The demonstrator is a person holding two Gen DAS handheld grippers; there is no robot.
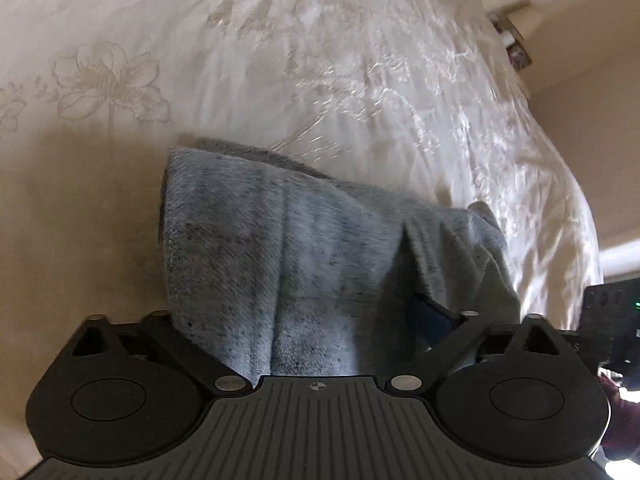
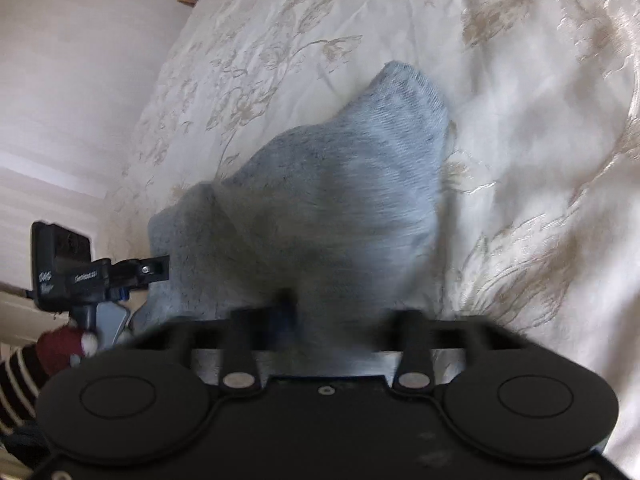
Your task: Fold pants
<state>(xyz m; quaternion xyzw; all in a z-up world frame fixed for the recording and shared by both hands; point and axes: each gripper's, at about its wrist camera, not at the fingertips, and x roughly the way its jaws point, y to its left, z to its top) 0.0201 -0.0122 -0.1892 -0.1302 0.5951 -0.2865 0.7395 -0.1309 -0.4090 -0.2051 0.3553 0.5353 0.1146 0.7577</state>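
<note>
The grey knit pants hang in front of the left wrist view, held up above the bed. My left gripper is shut on their near edge; the cloth hides its fingertips. In the right wrist view the same pants drape forward, their far end resting on the bedspread. My right gripper is shut on the pants too, its tips buried in the cloth. The left gripper's body shows at the left of the right wrist view, close beside the pants.
A cream bedspread with a floral pattern covers the bed under the pants. The bed's edge and a pale wall lie to the left in the right view. A striped sleeve shows at the lower left.
</note>
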